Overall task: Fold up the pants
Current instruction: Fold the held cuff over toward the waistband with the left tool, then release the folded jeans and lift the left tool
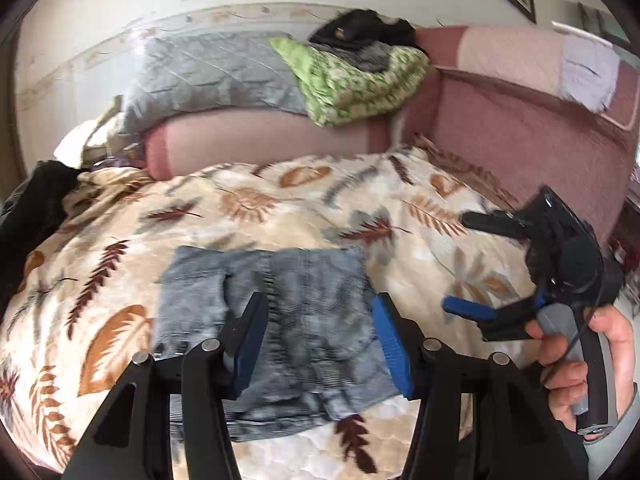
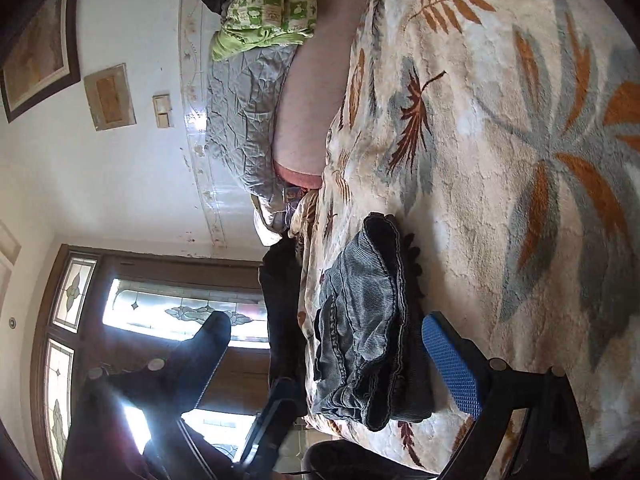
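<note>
Grey-blue corduroy pants point(image 1: 280, 328) lie folded into a compact stack on a leaf-patterned blanket point(image 1: 280, 208). My left gripper point(image 1: 316, 328) is open above the stack, its blue pads apart and empty. My right gripper point(image 1: 460, 260) shows at the right in a hand, open and empty, to the right of the pants. In the right wrist view, which is rolled sideways, the folded pants point(image 2: 360, 344) lie between the open fingers of my right gripper point(image 2: 324, 344), with nothing gripped.
A pink sofa back point(image 1: 520, 120) runs behind the blanket. A grey quilt point(image 1: 208, 72), a green patterned cloth point(image 1: 352, 80) and dark clothes point(image 1: 360, 28) are piled at the back. A stained-glass door point(image 2: 160, 312) stands beyond the blanket's edge.
</note>
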